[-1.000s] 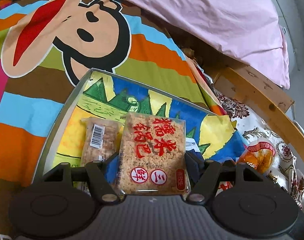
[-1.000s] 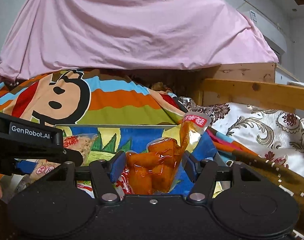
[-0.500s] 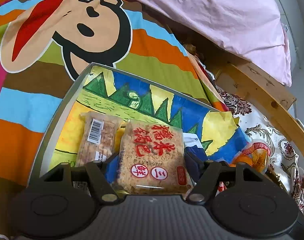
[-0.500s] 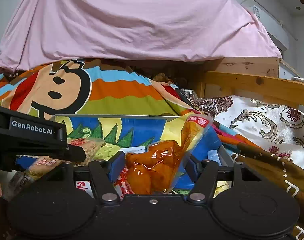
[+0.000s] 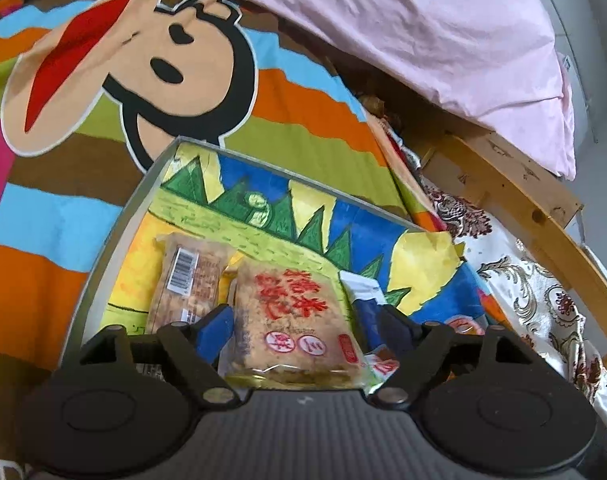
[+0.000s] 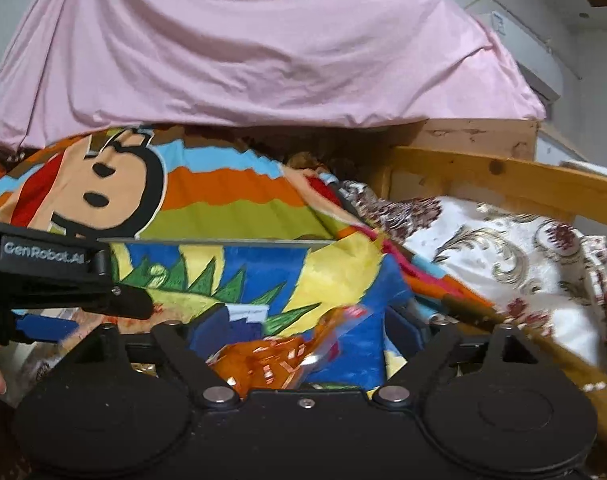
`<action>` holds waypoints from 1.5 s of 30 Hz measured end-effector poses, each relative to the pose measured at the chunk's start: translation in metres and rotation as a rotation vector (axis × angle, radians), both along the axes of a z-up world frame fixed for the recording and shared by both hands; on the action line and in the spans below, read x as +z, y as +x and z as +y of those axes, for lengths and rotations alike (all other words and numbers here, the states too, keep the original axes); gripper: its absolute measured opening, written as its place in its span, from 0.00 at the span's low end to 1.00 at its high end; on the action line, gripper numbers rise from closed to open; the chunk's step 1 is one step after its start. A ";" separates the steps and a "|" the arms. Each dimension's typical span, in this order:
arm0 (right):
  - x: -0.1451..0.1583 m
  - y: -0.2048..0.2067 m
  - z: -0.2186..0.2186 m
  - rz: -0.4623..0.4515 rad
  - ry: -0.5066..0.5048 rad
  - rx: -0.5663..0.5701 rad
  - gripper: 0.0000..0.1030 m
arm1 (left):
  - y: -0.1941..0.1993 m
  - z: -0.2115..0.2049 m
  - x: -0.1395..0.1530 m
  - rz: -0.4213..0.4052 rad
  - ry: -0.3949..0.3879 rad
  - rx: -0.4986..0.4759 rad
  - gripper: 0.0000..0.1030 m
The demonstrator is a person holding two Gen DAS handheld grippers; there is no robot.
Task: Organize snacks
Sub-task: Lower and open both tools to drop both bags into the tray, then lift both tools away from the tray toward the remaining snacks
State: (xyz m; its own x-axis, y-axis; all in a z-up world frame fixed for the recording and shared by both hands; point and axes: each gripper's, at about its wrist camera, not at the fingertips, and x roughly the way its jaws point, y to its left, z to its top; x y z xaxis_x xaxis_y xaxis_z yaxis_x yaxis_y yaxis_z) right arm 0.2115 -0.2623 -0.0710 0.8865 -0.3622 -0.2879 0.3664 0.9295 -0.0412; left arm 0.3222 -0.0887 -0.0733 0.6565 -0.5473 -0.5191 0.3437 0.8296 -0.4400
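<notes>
Where striped blanket [image 5: 295,120] ends, pink sheet [image 5: 443,32] hangs.

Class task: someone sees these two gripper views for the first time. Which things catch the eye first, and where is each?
The cartoon monkey blanket fills the upper left, under pink bedding. Below it sits a painted box holding a rice-cracker packet, lying between the left hand-held gripper's spread jaws. An orange snack bag lies between the right hand-held gripper's.

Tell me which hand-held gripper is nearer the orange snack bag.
Right. The right hand-held gripper straddles the orange snack bag, jaws just opened, pads off it. The left hand-held gripper sits to its left, around the rice cracker pack.
</notes>
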 end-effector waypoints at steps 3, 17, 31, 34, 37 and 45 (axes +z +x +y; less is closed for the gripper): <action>0.015 -0.013 -0.006 -0.033 0.018 -0.022 0.94 | -0.010 0.003 0.014 -0.034 0.007 0.017 0.87; 0.074 -0.102 -0.004 -0.143 0.048 0.035 0.99 | -0.098 0.028 0.080 -0.183 0.106 0.116 0.99; 0.083 -0.207 0.007 -0.119 0.092 0.061 0.99 | -0.220 0.062 0.088 -0.243 0.261 0.176 0.99; 0.083 -0.227 0.010 -0.107 0.090 0.063 0.99 | -0.240 0.070 0.086 -0.229 0.258 0.183 0.99; 0.080 -0.243 0.015 -0.081 0.085 0.081 0.99 | -0.259 0.077 0.081 -0.214 0.273 0.185 0.99; 0.066 -0.264 0.037 0.024 0.060 0.139 0.99 | -0.286 0.083 0.068 -0.154 0.372 0.164 0.99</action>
